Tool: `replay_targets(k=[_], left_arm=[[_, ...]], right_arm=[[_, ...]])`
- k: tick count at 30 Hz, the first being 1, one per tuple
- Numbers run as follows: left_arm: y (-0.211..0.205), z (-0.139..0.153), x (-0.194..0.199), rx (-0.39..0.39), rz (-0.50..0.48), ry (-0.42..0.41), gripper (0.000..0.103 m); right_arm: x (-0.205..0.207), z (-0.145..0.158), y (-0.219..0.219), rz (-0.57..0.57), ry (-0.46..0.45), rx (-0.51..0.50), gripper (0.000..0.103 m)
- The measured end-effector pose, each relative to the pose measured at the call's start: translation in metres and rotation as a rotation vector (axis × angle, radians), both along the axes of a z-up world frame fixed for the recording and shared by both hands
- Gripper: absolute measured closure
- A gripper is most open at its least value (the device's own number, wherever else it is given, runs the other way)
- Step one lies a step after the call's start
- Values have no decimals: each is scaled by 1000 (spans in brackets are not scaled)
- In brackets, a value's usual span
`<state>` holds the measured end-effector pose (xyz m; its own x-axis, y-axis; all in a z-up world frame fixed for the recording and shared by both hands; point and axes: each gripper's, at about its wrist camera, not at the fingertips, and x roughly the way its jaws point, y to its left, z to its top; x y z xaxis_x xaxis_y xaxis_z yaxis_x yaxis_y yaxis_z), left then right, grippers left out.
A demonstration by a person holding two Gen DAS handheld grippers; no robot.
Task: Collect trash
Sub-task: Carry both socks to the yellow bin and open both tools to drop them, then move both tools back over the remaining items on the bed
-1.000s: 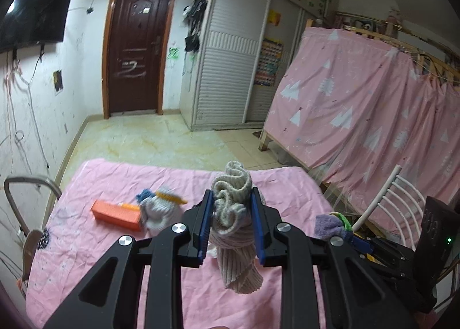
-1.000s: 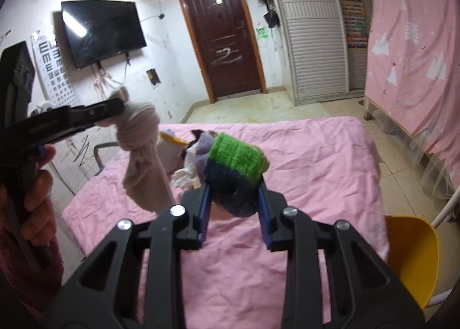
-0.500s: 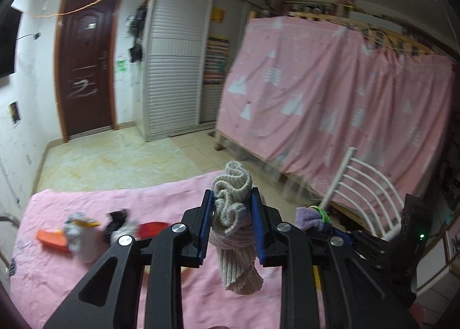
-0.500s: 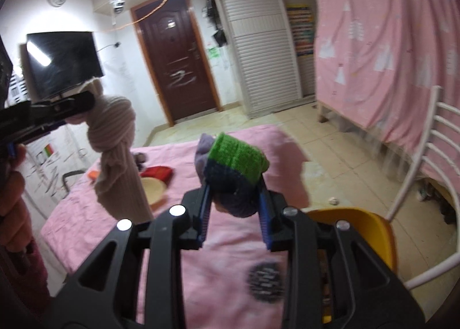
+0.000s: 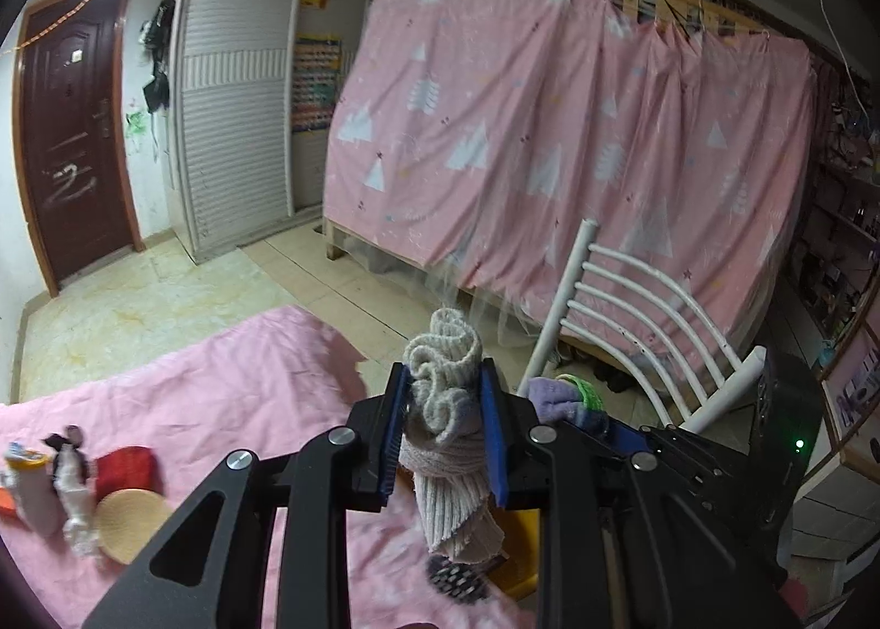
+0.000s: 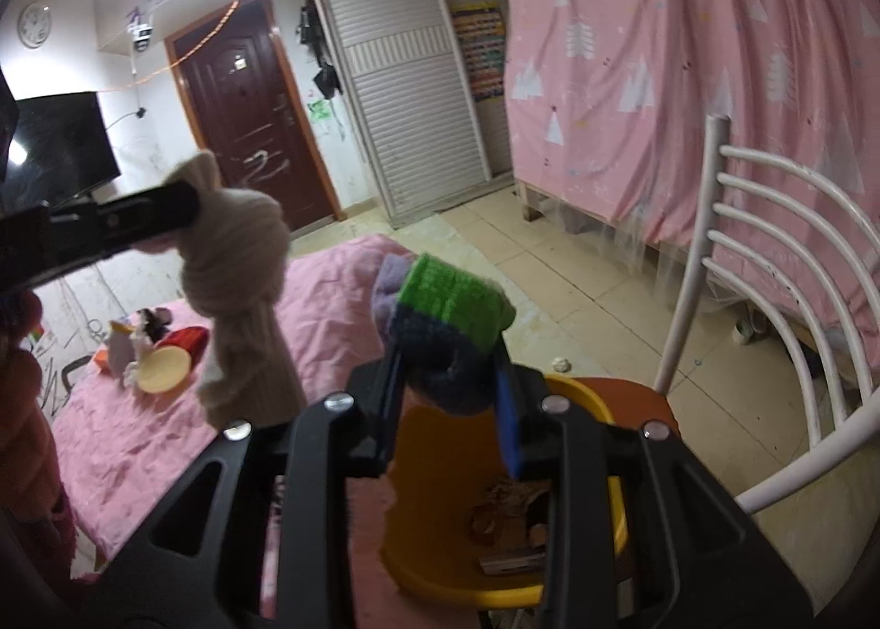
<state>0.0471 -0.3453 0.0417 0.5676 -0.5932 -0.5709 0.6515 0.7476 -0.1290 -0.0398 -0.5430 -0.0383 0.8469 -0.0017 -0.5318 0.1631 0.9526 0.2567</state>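
**Two knotted socks carried toward a yellow bin**

Two grippers, two loads: the left gripper (image 5: 444, 428) is clamped on a knotted beige sock (image 5: 446, 442), whose ribbed tail hangs free below the blue pads, while the right gripper (image 6: 450, 392) is clamped on a rolled sock banded green, navy and lilac (image 6: 446, 324). Both bundles are held in the air, clear of the pink-covered table (image 6: 324, 299).

Seen from the right wrist, the striped sock sits above the near rim of a yellow bin (image 6: 583, 398) that rests on the seat of a white chair (image 6: 781, 255); scraps that look like cardboard lie in the bin's bottom. The beige sock hangs to the left of it, over the table's edge rather than over the bin.

Judged from this, the carrying step is nearly done and the drop is next. The right gripper seems to need only a short advance over the bin's mouth before its jaws part; the left would have to travel farther right first. More items wait on the table: a red piece (image 5: 124, 467), a round tan lid (image 5: 132, 524) and a small bottle (image 5: 25, 486), so collection looks far from finished.
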Motion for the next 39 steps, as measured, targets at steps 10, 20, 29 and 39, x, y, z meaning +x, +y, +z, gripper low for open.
replay_targets(k=[10,20,29,39], left_arm=[[-26,-32,6,2,21,14,21],[2,-27,10,-5,69,24,21],[53,-13,18,-51,144,14,18],[132,-9,44,-65,287,35,14]], right_arm=[[6,-27,-20,-45,68,43,64],[10,-23,-7,-27,68,42,46],[27,-10,40,66,58,13,28],[62,-2,117,238,66,-41,19]])
